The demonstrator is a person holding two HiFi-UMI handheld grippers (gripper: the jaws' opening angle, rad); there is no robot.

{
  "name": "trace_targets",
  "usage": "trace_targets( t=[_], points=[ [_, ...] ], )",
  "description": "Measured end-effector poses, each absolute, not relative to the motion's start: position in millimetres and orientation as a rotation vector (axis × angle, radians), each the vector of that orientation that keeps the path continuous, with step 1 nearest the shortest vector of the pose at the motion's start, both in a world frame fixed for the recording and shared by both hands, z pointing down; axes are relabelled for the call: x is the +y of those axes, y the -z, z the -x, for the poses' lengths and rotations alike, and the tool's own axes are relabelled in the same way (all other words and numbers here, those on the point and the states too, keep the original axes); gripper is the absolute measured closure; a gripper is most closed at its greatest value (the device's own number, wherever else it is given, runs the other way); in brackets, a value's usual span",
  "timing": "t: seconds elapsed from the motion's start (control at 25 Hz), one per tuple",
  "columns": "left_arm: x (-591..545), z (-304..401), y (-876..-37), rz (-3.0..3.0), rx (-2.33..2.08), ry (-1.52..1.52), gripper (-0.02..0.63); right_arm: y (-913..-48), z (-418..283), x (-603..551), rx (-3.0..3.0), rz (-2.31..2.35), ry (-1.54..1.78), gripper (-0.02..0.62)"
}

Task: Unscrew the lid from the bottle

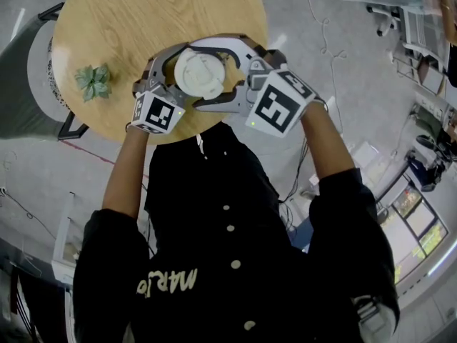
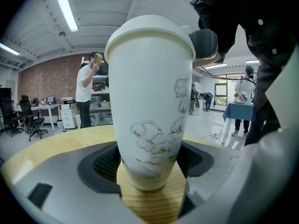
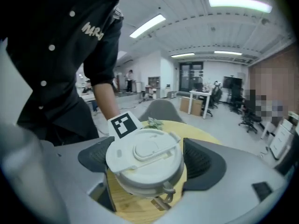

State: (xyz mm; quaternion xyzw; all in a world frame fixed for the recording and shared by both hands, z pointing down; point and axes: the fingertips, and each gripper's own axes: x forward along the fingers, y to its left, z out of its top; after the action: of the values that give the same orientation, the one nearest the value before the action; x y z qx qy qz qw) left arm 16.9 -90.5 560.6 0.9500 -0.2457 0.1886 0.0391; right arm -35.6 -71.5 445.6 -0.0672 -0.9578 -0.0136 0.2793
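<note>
**Two-handed hold on the bottle, at the unscrewing step.**

**Risk, as I judged it.** My left tongs (image 2: 149,164) clamped the white, tapered bottle with a faint line drawing on its wall (image 2: 149,87) only at its narrow foot. A twist applied at the top could therefore have spun the whole bottle inside the pads instead of freeing the thread, or levered it over. A second risk lay higher up. The round white lid with a raised flip tab (image 3: 142,150) offered a smooth rim. My right tongs (image 3: 147,160) could have slipped round it, or snagged the small loop hanging below the lid's near edge.

**State of the tongs.**
- **Left:** the jaws were closed on the bottle's lower wall, with one black meshed pad pressing each side.
- **Right:** the jaws were spread wide yet filled by the lid, with a pad against the rim on either side. I read this as a grip, not an empty opening.

The lid sat down on the bottle with no gap that I could see, so the unscrewing looked barely begun.

**Outward from the bottle.**
- **Under it:** the round light-wood table (image 1: 143,20), on which it stood upright, close to the edge nearest my body. A slide toward me would have carried it off.
- **To its left in the head view, well apart:** a small green leafy sprig (image 1: 93,81).
- **Beyond it:** an open office floor with desks, and a standing person in a white shirt (image 2: 86,94).
</note>
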Motion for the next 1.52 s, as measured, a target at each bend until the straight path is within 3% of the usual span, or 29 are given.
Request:
trace_targets(
  t=[0.2, 0.36, 0.56, 1.0, 1.32, 1.52],
  points=[
    [-92, -17, -560, -2.901, -0.748, -0.571, 0.244, -444, 36, -67, -2.538, 0.493, 0.087, 0.132],
    [-91, -17, -561, -2.896, -0.747, -0.581, 0.244, -445, 36, -69, -2.553, 0.409, 0.053, 0.127],
    [-91, -16, -560, -2.895, -0.752, -0.578, 0.244, -441, 24, -83, -2.593, 0.001, -0.049, 0.096],
    [-91, -17, -558, -2.905, -0.754, -0.57, 0.244, -442, 36, -106, -2.45, -0.975, -0.234, 0.092],
    [-92, -17, -559, -2.897, -0.756, -0.561, 0.244, -449, 41, -112, -2.427, -0.967, -0.088, 0.095],
    [-94, -18, -557, -2.896, -0.761, -0.543, 0.244, -449, 45, -104, -2.505, -0.631, -0.03, 0.095]
  ],
)
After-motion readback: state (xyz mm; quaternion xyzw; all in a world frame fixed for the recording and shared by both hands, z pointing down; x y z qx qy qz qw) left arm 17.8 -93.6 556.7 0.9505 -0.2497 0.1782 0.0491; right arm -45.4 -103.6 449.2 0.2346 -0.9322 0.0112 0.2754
